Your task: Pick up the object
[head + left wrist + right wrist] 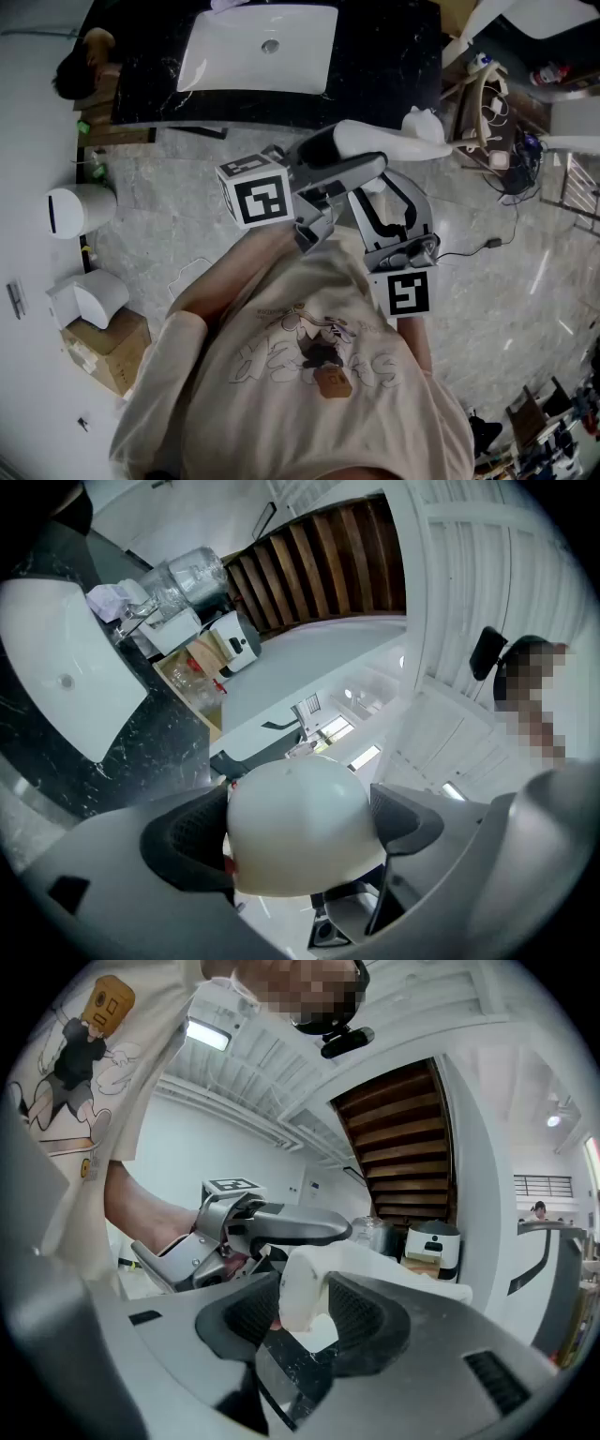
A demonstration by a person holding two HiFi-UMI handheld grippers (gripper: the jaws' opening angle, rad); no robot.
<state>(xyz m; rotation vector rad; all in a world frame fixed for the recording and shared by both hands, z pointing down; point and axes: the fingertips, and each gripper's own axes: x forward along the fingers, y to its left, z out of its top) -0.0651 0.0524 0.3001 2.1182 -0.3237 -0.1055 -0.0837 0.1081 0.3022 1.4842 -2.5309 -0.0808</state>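
Note:
A white plastic object (389, 141) with a rounded end hangs in the air between both grippers, above the grey floor. My left gripper (349, 157) comes in from the left, and in the left gripper view its pads (192, 841) press on the object's white dome (300, 822). From below, my right gripper (392, 192) reaches up to it. In the right gripper view a narrow white part (302, 1288) of the object sits pinched between the dark pads (361, 1316). There the left gripper (281, 1227) shows just behind the object. My shirt hides my forearms.
A black marble counter (394, 56) with a white sink (262, 47) stands ahead. At the left are a white bin (80, 208), a cardboard box (108, 347) and another person (84, 61). Cables and clutter (497, 141) lie at the right. Wooden stairs (319, 555) rise behind.

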